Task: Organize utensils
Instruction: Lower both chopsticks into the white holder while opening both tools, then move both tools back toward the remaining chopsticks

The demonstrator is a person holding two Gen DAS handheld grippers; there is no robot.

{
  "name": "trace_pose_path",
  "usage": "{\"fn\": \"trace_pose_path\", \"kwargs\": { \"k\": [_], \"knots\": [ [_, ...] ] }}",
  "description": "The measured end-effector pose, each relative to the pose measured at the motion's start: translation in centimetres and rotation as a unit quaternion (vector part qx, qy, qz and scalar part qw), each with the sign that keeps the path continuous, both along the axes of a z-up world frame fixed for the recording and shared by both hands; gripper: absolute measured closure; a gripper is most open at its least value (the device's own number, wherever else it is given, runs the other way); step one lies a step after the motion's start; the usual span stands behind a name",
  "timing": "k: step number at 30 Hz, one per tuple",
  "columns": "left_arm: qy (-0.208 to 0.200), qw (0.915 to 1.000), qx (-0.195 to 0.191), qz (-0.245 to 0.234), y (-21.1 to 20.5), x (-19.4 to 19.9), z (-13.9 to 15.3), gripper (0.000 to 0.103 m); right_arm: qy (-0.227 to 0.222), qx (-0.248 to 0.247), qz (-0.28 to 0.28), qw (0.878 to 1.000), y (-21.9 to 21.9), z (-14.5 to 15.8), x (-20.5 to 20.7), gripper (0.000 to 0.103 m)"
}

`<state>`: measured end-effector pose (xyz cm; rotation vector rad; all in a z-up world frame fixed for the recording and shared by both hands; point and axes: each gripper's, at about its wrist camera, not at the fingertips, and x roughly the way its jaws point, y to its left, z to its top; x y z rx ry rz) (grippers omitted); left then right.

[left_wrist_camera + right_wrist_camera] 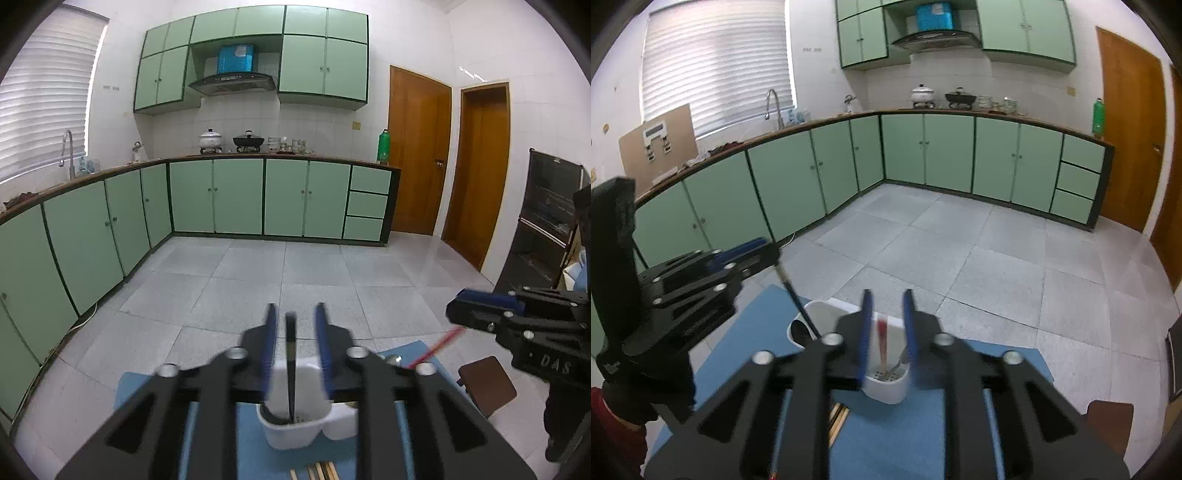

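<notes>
left gripper (295,314): jaws parted, black utensil handle (291,365) upright in the gap, pads clear of it on both sides; nothing gripped
right gripper (887,299): jaws parted, red-topped chopsticks (881,341) in the gap, touching neither pad; nothing gripped
utensil holder (295,430): white, two compartments, on blue mat (255,454) at table edge
black utensil: stands in holder's left compartment, bowl end down; right wrist view shows the dark bowl (799,334) at the bottom and handle leaning up towards left gripper
chopsticks: stand in right compartment, perforated floor seen in right wrist view only; metal utensil (899,363) beside them in same compartment
left wrist view only: right gripper from the side, red chopstick blurred below it
right wrist view only: left gripper from the side, gloved hand (646,354) on it, red sleeve at bottom left
loose sticks (317,470): wooden, on mat near the holder, mostly hidden by gripper bodies
backdrop: green cabinets (218,195), grey tile floor, wooden doors
</notes>
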<state>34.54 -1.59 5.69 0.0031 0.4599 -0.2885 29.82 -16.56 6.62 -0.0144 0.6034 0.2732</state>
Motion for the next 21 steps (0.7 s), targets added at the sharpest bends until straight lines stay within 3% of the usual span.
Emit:
{"fn": "trace_pose_path", "kwargs": {
  "k": [6,10,13,21],
  "knots": [
    [0.009,1.0000,0.002,0.002,1.7,-4.6,-0.6,0.053,-0.026,0.009,-0.031,0.999,-2.4,-0.7,-4.8,0.042],
    [0.032,0.9994,0.014,0.006,2.2,-8.5,-2.9,0.044,-0.022,0.002,-0.044,0.999,-2.6,-3.3,-8.8,0.025],
    [0.067,0.9971,0.032,0.015,2.4,-11.2,-6.2,0.041,0.007,0.005,-0.050,0.999,-2.2,-6.8,-11.7,0.020],
    [0.158,0.9856,0.053,0.031,3.0,-15.9,-14.1,0.041,0.085,0.006,-0.058,0.995,0.4,-15.2,-16.7,0.019]
  ]
}}
